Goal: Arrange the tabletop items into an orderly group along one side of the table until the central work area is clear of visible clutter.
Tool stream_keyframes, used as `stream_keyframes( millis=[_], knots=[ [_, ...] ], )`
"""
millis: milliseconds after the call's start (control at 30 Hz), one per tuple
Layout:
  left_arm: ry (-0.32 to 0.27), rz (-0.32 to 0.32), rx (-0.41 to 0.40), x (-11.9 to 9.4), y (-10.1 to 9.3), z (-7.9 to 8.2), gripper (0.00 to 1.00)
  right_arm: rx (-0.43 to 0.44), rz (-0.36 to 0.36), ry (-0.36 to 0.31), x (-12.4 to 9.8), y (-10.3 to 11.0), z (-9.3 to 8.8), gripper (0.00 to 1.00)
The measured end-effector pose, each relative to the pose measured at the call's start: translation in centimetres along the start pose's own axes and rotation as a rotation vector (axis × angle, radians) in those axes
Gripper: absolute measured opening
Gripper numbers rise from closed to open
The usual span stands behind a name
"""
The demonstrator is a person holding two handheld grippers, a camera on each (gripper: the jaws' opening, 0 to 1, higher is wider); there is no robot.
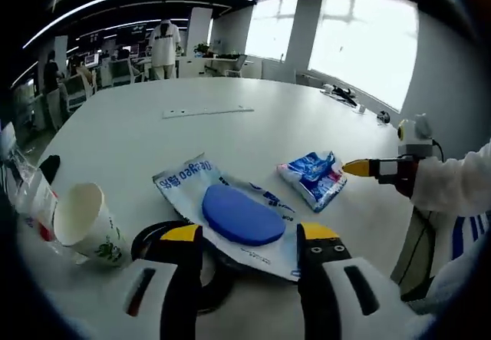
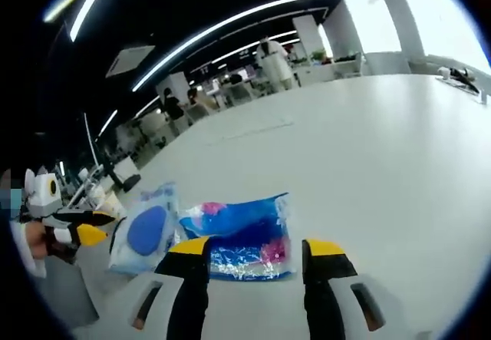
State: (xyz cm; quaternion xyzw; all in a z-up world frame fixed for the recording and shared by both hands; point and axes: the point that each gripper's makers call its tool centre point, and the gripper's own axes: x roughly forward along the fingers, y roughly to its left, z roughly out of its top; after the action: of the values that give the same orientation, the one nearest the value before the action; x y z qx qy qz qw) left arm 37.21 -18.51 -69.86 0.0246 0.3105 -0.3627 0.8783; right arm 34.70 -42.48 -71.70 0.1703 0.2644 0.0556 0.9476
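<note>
Well, over at the left edge of the white table, in the left gripper view, there's a clear crumpled plastic bag and, next to it, a paper cup lying tipped with its mouth up and to the left. A dark ring-shaped thing sits just beside the cup, partly under the left gripper, whose yellow-tipped jaws stand apart with nothing between them. Just beyond those tips lies a flat white-and-blue wrapper with a blue oval disc resting on top of it. Further right, a little apart, is a smaller blue snack packet, and the other gripper comes in from the right edge, held by someone in a white sleeve.

In the right gripper view the same blue packet lies right at the tips of the right gripper, its near edge between the two spread jaws; they are not closed on it. To its left is the wrapper with the blue disc.

I'd say everything here is light. The packet and wrapper look thin, crinkly and slick, likely to slide on the smooth top rather than lift, so a pinch on a raised edge or sealed seam seems the safest hold. The disc sits loose on its wrapper and could slip off if the wrapper is dragged. The cup is soft-walled; take it by the rim, gently, or it will crush.
</note>
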Motion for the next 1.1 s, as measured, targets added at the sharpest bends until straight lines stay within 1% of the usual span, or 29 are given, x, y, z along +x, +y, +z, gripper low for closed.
stream_keyframes(
  millis=[133,300,433,567,633,667,767,833,933,1033,1100],
  knots=[
    [0.005,0.015,0.017,-0.8,0.6,-0.6,0.48,0.004,0.001,-0.001,-0.4,0.2,0.1,0.48],
    [0.013,0.024,0.044,-1.4,1.7,-1.4,0.48,-0.013,-0.004,0.022,-0.6,0.4,-0.3,0.47],
    [0.056,0.018,0.094,-1.3,2.3,-2.5,0.45,-0.016,-0.004,0.025,-0.7,1.0,-0.4,0.46],
    [0.078,-0.011,0.098,-0.8,2.1,-3.2,0.40,0.002,-0.004,0.009,-0.7,1.6,-0.4,0.46],
    [0.103,-0.010,0.113,-0.5,2.3,-3.9,0.39,0.004,-0.004,0.009,-0.8,1.7,-0.6,0.46],
    [0.107,-0.008,0.115,-0.4,2.4,-4.0,0.39,0.005,-0.005,0.010,-0.9,1.7,-0.7,0.46],
    [0.148,-0.016,0.120,0.0,2.7,-5.0,0.36,0.009,-0.011,0.014,-1.4,1.6,-1.2,0.46],
    [0.170,-0.023,0.149,0.2,2.6,-5.4,0.35,0.014,-0.022,0.020,-1.8,1.1,-1.5,0.45],
    [0.182,-0.025,0.175,0.4,2.6,-5.7,0.33,0.030,-0.033,0.013,-2.3,0.5,-1.6,0.45],
    [0.205,-0.019,0.192,0.7,3.1,-6.2,0.29,0.035,-0.042,0.006,-2.9,0.0,-1.5,0.45],
    [0.216,-0.021,0.198,0.8,3.2,-6.5,0.27,0.034,-0.042,0.005,-3.1,0.0,-1.6,0.45]
  ],
)
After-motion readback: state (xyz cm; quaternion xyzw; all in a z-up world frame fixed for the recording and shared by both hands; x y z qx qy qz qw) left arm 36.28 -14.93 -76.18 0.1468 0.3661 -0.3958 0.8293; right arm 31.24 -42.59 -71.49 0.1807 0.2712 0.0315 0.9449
